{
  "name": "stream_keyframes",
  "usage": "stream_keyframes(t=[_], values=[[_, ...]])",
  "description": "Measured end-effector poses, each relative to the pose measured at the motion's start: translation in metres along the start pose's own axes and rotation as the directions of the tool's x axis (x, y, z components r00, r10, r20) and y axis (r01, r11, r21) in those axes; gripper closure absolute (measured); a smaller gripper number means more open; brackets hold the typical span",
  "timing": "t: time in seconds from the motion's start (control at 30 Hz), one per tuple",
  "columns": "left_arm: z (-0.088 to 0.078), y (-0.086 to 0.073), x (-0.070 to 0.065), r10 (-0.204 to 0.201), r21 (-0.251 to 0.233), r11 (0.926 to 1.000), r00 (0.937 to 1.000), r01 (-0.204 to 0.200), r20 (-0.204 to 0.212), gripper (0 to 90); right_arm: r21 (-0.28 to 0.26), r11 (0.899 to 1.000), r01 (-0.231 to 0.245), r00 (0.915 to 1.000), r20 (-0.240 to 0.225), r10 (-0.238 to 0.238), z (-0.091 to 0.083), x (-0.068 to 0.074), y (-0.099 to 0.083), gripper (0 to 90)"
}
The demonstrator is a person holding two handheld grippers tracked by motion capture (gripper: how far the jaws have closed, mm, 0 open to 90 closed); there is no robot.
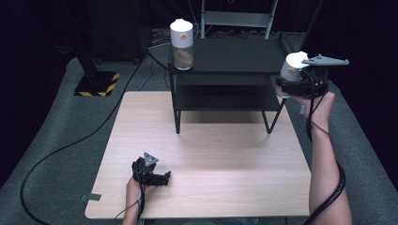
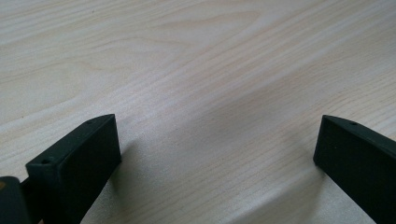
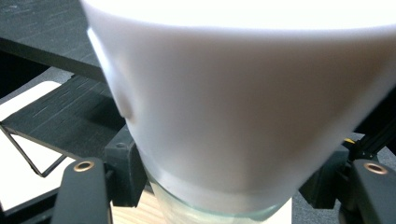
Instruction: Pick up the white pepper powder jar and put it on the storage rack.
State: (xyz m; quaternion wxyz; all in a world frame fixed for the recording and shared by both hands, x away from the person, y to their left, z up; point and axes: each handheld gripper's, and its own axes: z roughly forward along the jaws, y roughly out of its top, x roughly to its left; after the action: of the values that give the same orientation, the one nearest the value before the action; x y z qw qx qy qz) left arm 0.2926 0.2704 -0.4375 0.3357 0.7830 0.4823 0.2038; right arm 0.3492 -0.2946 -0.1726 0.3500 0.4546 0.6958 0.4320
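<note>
A jar with a white lid (image 1: 294, 65) hangs in the air beside the right end of the black two-tier shelf (image 1: 234, 55), and my right gripper (image 1: 288, 84) is shut on it. In the right gripper view the jar's white lid (image 3: 233, 93) looms close, with the glass body below it clamped between the jaws of that gripper (image 3: 223, 186). A second jar with a white lid (image 1: 181, 44) stands upright on the shelf's top at its left end. My left gripper (image 1: 163, 178) rests low over the wooden table (image 1: 211, 154) near its front left, open (image 2: 217, 154) with bare wood between the jaws.
The shelf stands on the far edge of the table. A stand base with yellow and black stripes (image 1: 96, 84) sits on the grey carpet at the back left. A black cable (image 1: 61, 150) runs across the floor to the left of the table.
</note>
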Motion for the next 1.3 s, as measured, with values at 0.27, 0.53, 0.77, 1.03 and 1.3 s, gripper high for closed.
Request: stream_keyframes(t=[0.27,0.53,0.77,1.03,1.3], values=[[0.0,0.0,0.0,0.0,0.0,1.0,1.0,0.0,0.0,0.1,-0.003,1.0,-0.008,1.0,-0.002,0.008,-0.002,-0.002,0.01,29.7],[0.0,0.0,0.0,0.0,0.0,1.0,1.0,0.0,0.0,0.1,-0.013,1.0,-0.012,0.9999,-0.001,0.012,-0.004,-0.004,0.021,29.7],[0.0,0.0,0.0,0.0,0.0,1.0,1.0,0.0,0.0,0.0,-0.017,1.0,-0.019,0.9998,-0.002,0.019,-0.001,-0.004,0.029,29.7],[0.0,0.0,0.0,0.0,0.0,1.0,1.0,0.0,0.0,0.1,-0.029,0.999,-0.022,0.9998,-0.005,0.021,-0.001,-0.003,0.041,29.7],[0.0,0.0,0.0,0.0,0.0,1.0,1.0,0.0,0.0,0.1,-0.031,0.999,-0.027,0.9996,-0.001,0.027,0.003,-0.003,0.053,29.7]])
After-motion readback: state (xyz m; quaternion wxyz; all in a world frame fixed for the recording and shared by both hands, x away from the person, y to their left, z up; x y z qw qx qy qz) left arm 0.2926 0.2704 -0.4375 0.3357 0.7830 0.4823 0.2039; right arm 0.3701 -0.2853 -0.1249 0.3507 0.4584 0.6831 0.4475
